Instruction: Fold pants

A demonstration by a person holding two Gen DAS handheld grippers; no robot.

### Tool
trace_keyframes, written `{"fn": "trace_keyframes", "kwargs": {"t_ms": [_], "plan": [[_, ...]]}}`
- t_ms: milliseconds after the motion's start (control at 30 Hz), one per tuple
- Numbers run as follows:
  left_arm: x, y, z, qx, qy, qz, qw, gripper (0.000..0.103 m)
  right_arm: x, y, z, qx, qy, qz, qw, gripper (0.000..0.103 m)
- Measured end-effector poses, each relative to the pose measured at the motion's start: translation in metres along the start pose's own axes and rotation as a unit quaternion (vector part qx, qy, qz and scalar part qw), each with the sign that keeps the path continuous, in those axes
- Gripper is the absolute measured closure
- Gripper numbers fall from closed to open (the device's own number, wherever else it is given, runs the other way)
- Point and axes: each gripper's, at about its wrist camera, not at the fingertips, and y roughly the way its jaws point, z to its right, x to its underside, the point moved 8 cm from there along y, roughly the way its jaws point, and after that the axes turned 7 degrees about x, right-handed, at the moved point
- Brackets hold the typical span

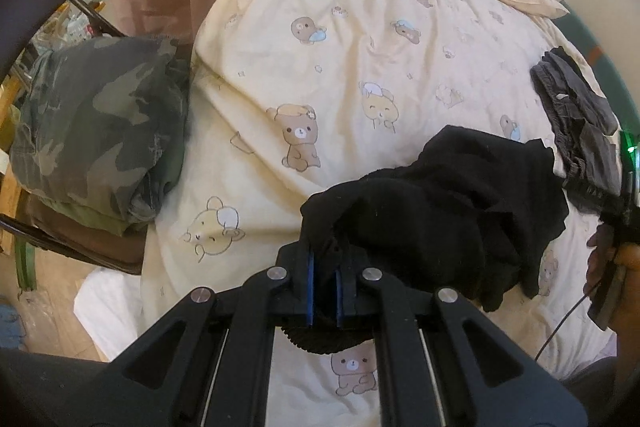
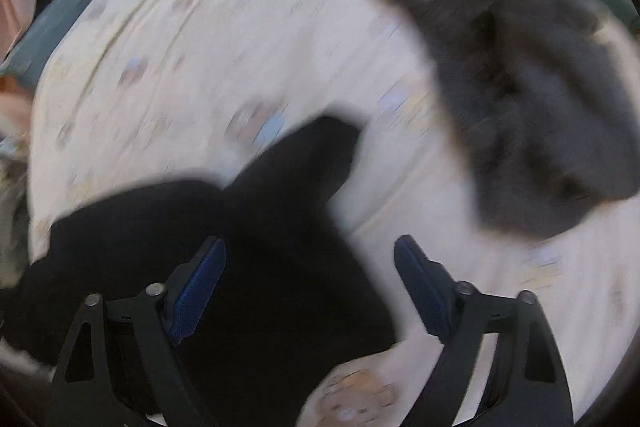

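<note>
While clamped in left claw (image 1: 324,291), black pants (image 1: 440,211), bunched.

bare quilt (image 1: 352,39) lies open ahead; camouflage pile (image 1: 100,131) blocks left, grey garment (image 1: 576,123) right.

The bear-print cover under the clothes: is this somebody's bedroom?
Probably a bedroom at home. The bear-print cover looks like a duvet spread on a bed, black pants lie crumpled on it, and camouflage clothing is piled on a folding chair beside it.
</note>
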Motion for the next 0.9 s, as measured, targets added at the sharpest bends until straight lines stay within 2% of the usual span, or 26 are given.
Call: {"fn": "trace_keyframes", "kwargs": {"t_ms": [33,67,100,167,267,367,500,600,700,800,867,900], "plan": [[-0.001,0.001,0.001,-0.002,0.002,0.003,1.0,0.097,0.006,0.004,-0.008,-0.009,-0.021,-0.011,1.0,0.063],[-0.003,0.001,0.005,-0.002,0.005,0.007,1.0,0.097,0.01,0.005,-0.014,-0.011,-0.043,-0.019,0.999,0.092],[-0.005,0.001,0.008,-0.002,0.011,0.011,0.9999,0.098,0.012,0.002,-0.02,-0.006,-0.064,-0.02,0.998,0.101],[-0.009,-0.003,0.016,-0.004,0.027,0.026,0.9993,0.098,0.009,-0.02,-0.025,0.003,-0.078,0.02,0.997,0.101],[-0.018,-0.024,0.028,-0.003,0.059,0.072,0.9956,0.098,0.003,-0.076,-0.029,-0.036,-0.055,0.088,0.994,0.101],[-0.023,-0.047,0.035,0.001,0.089,0.112,0.9897,0.098,0.009,-0.141,-0.041,-0.067,-0.057,0.163,0.983,0.101],[-0.027,-0.071,0.043,0.029,0.102,0.127,0.9863,0.098,0.035,-0.201,-0.06,-0.105,-0.069,0.2,0.972,0.101],[-0.04,-0.103,0.048,0.046,0.11,0.155,0.9807,0.098,0.046,-0.25,-0.067,-0.132,-0.071,0.224,0.963,0.101],[-0.054,-0.147,0.049,0.1,0.105,0.199,0.9693,0.098,0.052,-0.308,-0.072,-0.178,-0.062,0.256,0.948,0.101],[-0.077,-0.199,0.039,0.163,0.09,0.255,0.9489,0.098,0.067,-0.369,-0.074,-0.226,-0.057,0.292,0.928,0.101],[-0.092,-0.216,0.032,0.179,0.082,0.269,0.9428,0.098,0.073,-0.393,-0.073,-0.245,-0.05,0.298,0.921,0.101],[-0.103,-0.215,0.029,0.183,0.08,0.26,0.9448,0.098,0.076,-0.396,-0.072,-0.246,-0.048,0.294,0.922,0.101]]}}
